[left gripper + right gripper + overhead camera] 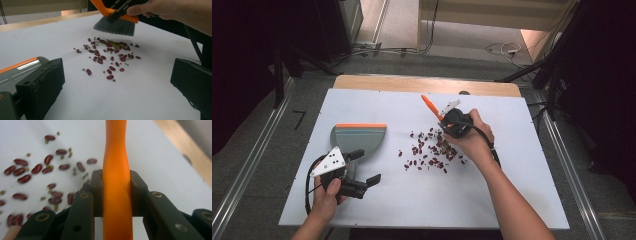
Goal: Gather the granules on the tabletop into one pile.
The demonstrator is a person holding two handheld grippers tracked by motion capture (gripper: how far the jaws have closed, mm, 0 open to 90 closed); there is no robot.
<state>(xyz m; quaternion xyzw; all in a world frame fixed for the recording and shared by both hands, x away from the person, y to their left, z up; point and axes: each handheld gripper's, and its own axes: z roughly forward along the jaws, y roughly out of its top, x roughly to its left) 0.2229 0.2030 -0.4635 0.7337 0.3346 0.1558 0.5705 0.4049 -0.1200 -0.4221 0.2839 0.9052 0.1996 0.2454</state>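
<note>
I clamp my right gripper [116,195] on the brush [117,21] above the beans [432,150]. My left gripper [362,170], jaws released, sits beside the dustpan [357,140]. I should sweep low toward the dustpan.

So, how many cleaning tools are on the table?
2: an orange-handled brush with grey bristles in the right hand-held gripper above the beans, and a grey dustpan with orange edge at the left.

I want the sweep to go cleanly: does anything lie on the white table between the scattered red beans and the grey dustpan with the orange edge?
Nothing visible does. Bare white table lies between the scattered red beans and the grey dustpan with the orange edge. The orange-handled brush, clamped in the right gripper, hangs over the beans' far side.
</note>
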